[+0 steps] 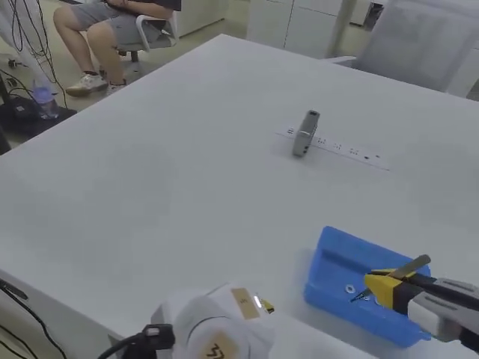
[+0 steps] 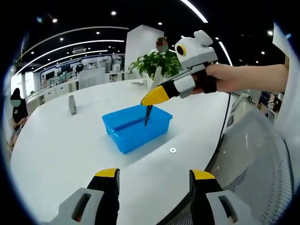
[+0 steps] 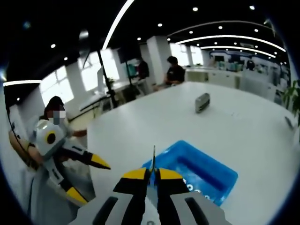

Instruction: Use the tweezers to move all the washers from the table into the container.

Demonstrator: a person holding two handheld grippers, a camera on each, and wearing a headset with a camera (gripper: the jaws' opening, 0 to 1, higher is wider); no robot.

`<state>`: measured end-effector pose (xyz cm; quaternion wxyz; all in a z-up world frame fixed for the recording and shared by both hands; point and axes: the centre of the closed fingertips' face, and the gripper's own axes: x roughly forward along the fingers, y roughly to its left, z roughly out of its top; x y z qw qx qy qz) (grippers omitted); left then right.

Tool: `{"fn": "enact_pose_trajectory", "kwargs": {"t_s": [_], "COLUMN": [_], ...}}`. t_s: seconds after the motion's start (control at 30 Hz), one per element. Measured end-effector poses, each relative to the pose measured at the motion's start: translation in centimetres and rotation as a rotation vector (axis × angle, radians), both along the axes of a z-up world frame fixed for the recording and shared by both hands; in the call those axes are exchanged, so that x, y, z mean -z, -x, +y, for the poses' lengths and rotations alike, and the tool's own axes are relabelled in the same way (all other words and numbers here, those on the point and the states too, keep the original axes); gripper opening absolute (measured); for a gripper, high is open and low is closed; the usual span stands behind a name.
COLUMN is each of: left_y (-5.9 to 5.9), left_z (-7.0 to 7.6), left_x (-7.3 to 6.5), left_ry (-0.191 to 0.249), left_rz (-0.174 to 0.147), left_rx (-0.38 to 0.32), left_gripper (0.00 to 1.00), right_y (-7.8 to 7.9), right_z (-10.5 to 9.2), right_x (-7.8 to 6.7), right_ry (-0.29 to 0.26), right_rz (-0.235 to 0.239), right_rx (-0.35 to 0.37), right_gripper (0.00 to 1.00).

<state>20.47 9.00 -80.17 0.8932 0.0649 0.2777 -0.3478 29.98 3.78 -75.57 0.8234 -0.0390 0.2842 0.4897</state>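
Tweezers (image 2: pixel 148 115) are pinched in the right claw (image 2: pixel 152 97), whose jaws are narrow around them. They hang tip-down inside the blue container (image 2: pixel 133 140), close to a washer (image 1: pixel 349 289) on its floor. A loose washer (image 2: pixel 173 150) lies flat on the counter (image 2: pixel 61 145), just beside the container's corner, toward the counter's near edge. I think the tips must lift over the wall and go toward that edge. The left claw (image 2: pixel 154 174) stands wide and holds nothing.
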Motion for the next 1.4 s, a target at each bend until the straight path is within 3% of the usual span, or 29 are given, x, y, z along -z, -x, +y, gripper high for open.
{"fn": "enact_pose_trajectory", "kwargs": {"t_s": [0.17, 0.4, 0.7, 1.1, 1.27, 1.4], "left_y": [0.1, 0.1, 0.3, 0.4, 0.4, 0.4], "left_z": [0.0, -0.1, -0.1, -0.3, -0.3, -0.3], "left_x": [0.0, 0.1, 0.1, 0.2, 0.4, 0.4], "left_ry": [-0.001, -0.001, -0.003, -0.01, -0.011, -0.012], "left_rz": [0.0, 0.005, 0.01, 0.019, 0.021, 0.02], "left_rx": [0.002, 0.007, 0.014, 0.028, 0.029, 0.03], "left_gripper": [0.59, 0.59, 0.59, 0.59, 0.59, 0.59], "right_y": [1.3, 2.9, 4.1, 4.8, 5.0, 5.7], "right_z": [-0.6, -1.8, -2.9, -3.2, -3.1, -2.9], "right_x": [1.3, 3.8, 5.8, 6.5, 6.6, 6.8], "right_ry": [-0.005, 0.04, 0.101, 0.14, 0.166, 0.206], "right_rz": [0.048, 0.103, 0.136, 0.12, 0.085, 0.019], "right_rx": [0.01, 0.015, 0.025, 0.021, -0.012, -0.067], "right_gripper": [0.04, 0.04, 0.04, 0.04, 0.05, 0.05]}}
